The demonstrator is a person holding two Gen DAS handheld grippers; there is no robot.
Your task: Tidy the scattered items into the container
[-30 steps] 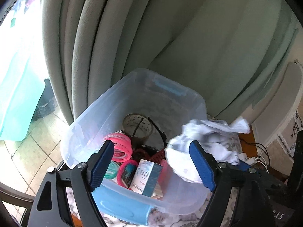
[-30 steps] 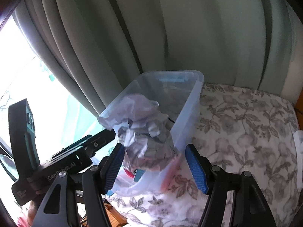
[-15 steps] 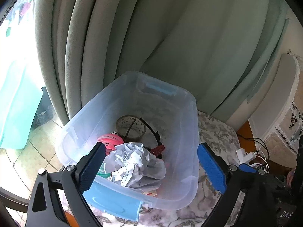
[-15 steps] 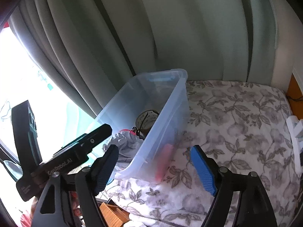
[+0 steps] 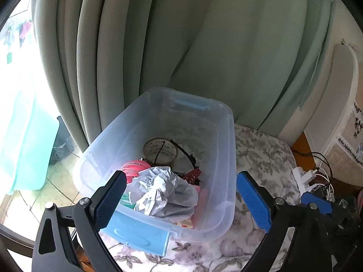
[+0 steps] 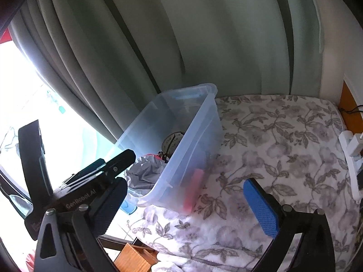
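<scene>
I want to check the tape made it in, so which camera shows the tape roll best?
The left wrist view: it looks down into the clear bin, showing the tape roll whole on the bottom. The right wrist view catches only part of it past the bin wall.

Left tongs [image 5: 180, 201] point steeply downward with both blue-padded fingers [image 5: 254, 201] spread wide — nothing is between them. Right tongs [image 6: 189, 206] tilt downward too, their jaws opening, pads gripping nothing. Seen from the right wrist, the left tongs' black body lies at the lower left — close alongside.
</scene>
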